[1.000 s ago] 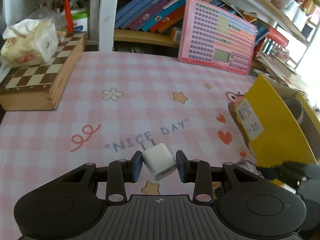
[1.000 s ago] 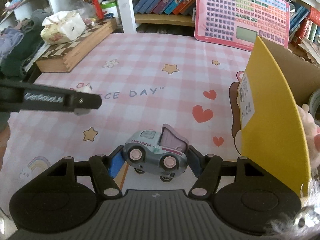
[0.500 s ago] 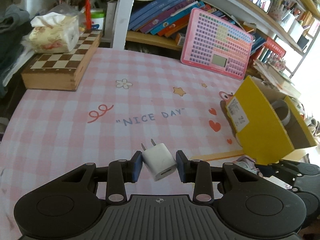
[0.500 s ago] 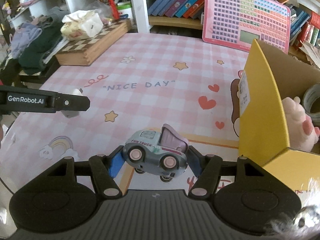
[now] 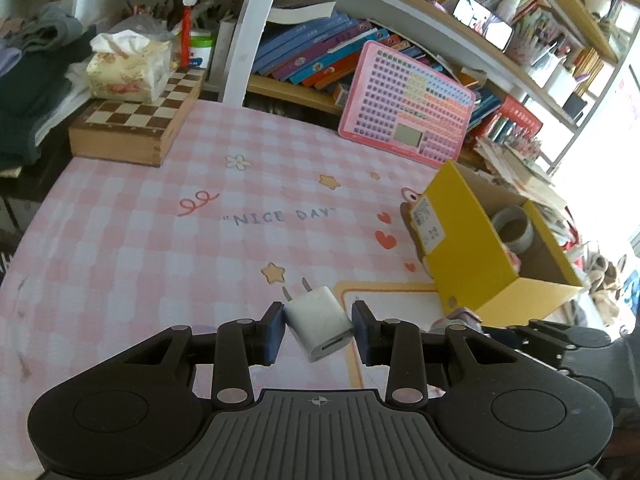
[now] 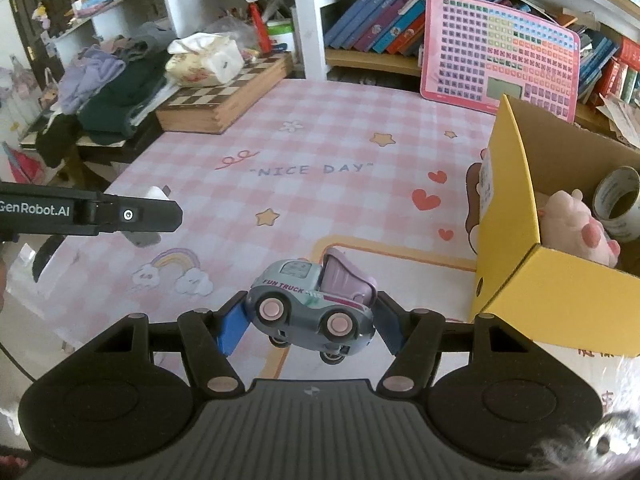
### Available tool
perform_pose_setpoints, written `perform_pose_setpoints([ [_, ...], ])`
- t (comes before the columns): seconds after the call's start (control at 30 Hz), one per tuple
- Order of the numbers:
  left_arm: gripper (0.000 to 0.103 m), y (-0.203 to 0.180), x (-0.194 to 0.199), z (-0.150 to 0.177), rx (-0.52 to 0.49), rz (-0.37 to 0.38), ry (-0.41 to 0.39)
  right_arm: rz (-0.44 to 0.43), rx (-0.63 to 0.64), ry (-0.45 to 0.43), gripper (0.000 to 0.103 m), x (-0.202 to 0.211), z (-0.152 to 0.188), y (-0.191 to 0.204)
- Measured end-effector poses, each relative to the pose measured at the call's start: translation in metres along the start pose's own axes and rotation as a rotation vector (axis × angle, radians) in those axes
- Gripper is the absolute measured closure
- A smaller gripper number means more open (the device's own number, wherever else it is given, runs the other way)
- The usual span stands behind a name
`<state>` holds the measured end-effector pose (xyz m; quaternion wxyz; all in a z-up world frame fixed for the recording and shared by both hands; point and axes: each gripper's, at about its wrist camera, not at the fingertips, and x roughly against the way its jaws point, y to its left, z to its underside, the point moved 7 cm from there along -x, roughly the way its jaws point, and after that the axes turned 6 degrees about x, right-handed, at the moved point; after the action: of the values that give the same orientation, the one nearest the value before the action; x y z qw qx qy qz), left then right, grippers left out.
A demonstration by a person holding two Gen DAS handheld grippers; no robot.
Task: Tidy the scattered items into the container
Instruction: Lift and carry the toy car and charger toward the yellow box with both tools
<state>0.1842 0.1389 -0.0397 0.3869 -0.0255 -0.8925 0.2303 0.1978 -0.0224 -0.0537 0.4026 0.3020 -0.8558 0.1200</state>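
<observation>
My left gripper (image 5: pixel 318 330) is shut on a white USB charger (image 5: pixel 318 322), prongs pointing away, held above the pink checked tablecloth. My right gripper (image 6: pixel 310 322) is shut on a grey and lilac toy truck (image 6: pixel 312 310), also lifted off the table. The yellow cardboard box (image 6: pixel 510 216) stands open at the right, ahead of the truck; inside it lie a pink plush toy (image 6: pixel 572 224) and a tape roll (image 6: pixel 618 202). In the left wrist view the box (image 5: pixel 464 248) is to the right, with the tape roll (image 5: pixel 514 230) showing. The left gripper's side (image 6: pixel 88 214) reaches in from the left of the right wrist view.
A wooden chessboard box (image 5: pixel 132 126) with a tissue pack (image 5: pixel 128 70) sits at the table's far left. A pink keyboard toy (image 5: pixel 406 106) leans against the bookshelf behind. Folded clothes (image 6: pixel 116 88) lie on a side surface at left.
Both grippers have risen and pulled back with their items still held; the table looks farther away and the inside of the yellow box has come into view.
</observation>
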Motion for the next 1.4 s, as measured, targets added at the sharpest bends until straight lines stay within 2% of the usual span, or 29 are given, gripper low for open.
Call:
perform_pose_setpoints([
  [0.63,0.068,-0.005,0.048,0.050,0.068,0.074,0.013,0.017,-0.033,-0.010,0.040,0.048,0.037,0.021],
  [0.97,0.068,-0.020,0.060,0.061,0.051,0.122,0.016,0.084,-0.083,-0.020,0.040,0.078,0.063,0.013],
  [1.4,0.068,-0.046,0.061,0.078,-0.004,0.190,0.063,0.161,-0.156,-0.015,0.040,0.107,0.094,0.003],
])
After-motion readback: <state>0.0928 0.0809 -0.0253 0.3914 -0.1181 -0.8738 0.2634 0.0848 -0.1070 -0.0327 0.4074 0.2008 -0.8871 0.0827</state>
